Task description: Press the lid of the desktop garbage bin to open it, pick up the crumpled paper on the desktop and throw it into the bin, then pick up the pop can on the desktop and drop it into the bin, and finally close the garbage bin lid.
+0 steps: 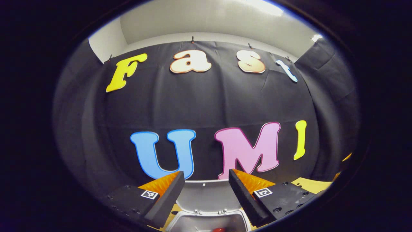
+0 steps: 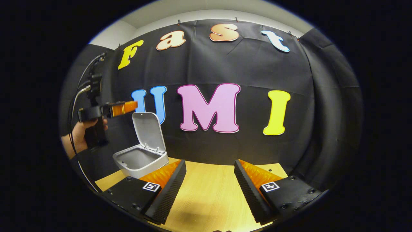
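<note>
The grey desktop bin [image 2: 138, 159] stands at the table's left with its lid [image 2: 148, 130] raised upright. A hand [image 2: 79, 135] holds my left gripper [image 2: 133, 105] in the air above the bin, level with the lid's top. In the left gripper view, my left gripper [image 1: 206, 175] is open and holds nothing. Between its fingers I see the lid [image 1: 206, 196] and, below it, the bin's mouth [image 1: 193, 224]. A bit of something red [image 1: 219, 229] lies inside the bin. My right gripper [image 2: 210, 164] stands open and empty over the table, to the right of the bin.
The wooden table [image 2: 209, 193] stretches back to the black cloth wall behind the bin. Cables [image 2: 75, 96] hang from the left gripper at the far left. A strip of the table [image 1: 312, 185] shows to the right of the bin.
</note>
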`<move>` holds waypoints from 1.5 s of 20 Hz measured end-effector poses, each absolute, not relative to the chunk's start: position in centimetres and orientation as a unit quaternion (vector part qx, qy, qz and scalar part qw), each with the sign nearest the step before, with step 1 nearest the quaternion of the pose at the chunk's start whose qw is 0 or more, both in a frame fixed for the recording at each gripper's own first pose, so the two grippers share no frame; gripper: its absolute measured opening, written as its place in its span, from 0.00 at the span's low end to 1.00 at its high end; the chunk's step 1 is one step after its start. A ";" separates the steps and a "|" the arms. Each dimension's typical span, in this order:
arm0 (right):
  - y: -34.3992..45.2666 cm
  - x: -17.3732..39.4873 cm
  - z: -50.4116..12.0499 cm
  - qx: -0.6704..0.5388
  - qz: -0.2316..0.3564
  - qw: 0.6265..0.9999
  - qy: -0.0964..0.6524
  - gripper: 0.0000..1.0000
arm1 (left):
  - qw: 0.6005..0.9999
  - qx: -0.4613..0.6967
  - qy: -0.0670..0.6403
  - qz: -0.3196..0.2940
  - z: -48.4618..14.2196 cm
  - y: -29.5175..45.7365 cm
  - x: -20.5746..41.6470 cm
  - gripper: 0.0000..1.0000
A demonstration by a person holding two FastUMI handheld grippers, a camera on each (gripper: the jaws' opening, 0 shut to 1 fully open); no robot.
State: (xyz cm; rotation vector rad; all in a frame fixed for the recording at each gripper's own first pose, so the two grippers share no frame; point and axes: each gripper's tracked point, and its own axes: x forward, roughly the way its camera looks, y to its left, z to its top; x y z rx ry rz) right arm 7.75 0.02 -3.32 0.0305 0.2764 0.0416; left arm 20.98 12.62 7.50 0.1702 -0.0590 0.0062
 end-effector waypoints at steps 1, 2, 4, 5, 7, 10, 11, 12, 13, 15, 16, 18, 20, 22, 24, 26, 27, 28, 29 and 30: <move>0.1 7.9 -3.6 0.019 0.025 0.989 0.142 0.97 | 0.995 0.091 -0.040 -0.002 8.3 12.2 21.8 0.92; -0.1 8.1 -3.8 0.021 0.025 0.989 0.145 0.97 | 0.995 0.095 -0.043 -0.006 8.6 12.1 22.8 0.93; -0.5 8.6 -3.9 0.023 0.018 0.989 0.146 0.97 | 0.995 0.097 -0.035 -0.008 8.0 12.2 24.6 0.94; -0.8 8.7 -4.1 0.023 0.012 0.989 0.146 0.97 | 0.995 0.098 -0.029 -0.008 7.4 12.5 25.4 0.94; -1.4 9.0 -4.6 0.026 -0.006 0.988 0.153 0.97 | 0.995 0.098 -0.012 -0.010 5.9 13.3 27.3 0.94; -3.0 8.8 -4.3 0.031 -0.045 0.988 0.144 0.97 | 0.996 0.083 0.020 -0.032 3.2 13.7 29.2 0.94; -3.4 8.6 -4.5 0.031 -0.056 0.987 0.147 0.97 | 0.996 0.072 0.022 -0.038 2.9 13.7 29.5 0.95; -3.7 8.3 -4.7 0.033 -0.067 0.985 0.152 0.97 | 0.996 0.067 0.032 -0.043 2.3 13.8 29.7 0.94; -4.0 8.0 -4.6 0.034 -0.077 0.985 0.151 0.98 | 0.995 0.070 0.050 -0.047 1.4 13.7 29.7 0.94; -4.6 7.4 -3.9 0.025 -0.093 0.985 0.141 0.97 | 0.992 0.070 0.091 -0.057 -0.3 13.4 29.2 0.94; -5.0 7.1 -3.7 0.018 -0.101 0.985 0.138 0.97 | 0.992 0.065 0.088 -0.062 -0.1 13.2 29.0 0.97; -5.4 6.3 -3.3 0.013 -0.114 0.984 0.134 0.97 | 0.989 0.073 0.110 -0.073 -0.3 12.6 28.2 0.93; -5.4 5.5 -3.3 0.016 -0.122 0.983 0.134 0.97 | 0.985 0.071 0.133 -0.089 -0.7 11.8 26.6 0.95; -5.3 4.9 -3.8 0.013 -0.119 0.983 0.142 0.97 | 0.981 0.055 0.159 -0.096 -1.7 11.4 24.7 0.95; -4.9 4.2 -4.0 0.013 -0.116 0.983 0.143 0.97 | 0.983 0.058 0.147 -0.089 -1.9 11.3 23.2 0.96; -4.5 3.5 -4.1 0.016 -0.113 0.983 0.144 0.97 | 0.986 0.055 0.137 -0.075 -2.3 11.5 21.5 0.96; -4.4 3.1 -4.2 0.017 -0.112 0.983 0.144 0.97 | 0.989 0.049 0.127 -0.063 -2.6 11.7 20.7 0.97; -4.3 2.9 -4.4 0.017 -0.111 0.983 0.145 0.97 | 0.991 0.046 0.118 -0.052 -3.0 11.9 19.8 0.97; -4.1 2.6 -4.5 0.017 -0.110 0.983 0.148 0.97 | 0.992 0.048 0.108 -0.047 -3.5 11.8 18.7 0.99; -4.0 2.4 -4.7 0.019 -0.108 0.983 0.150 0.97 | 0.992 0.057 0.100 -0.047 -4.0 11.6 17.8 1.00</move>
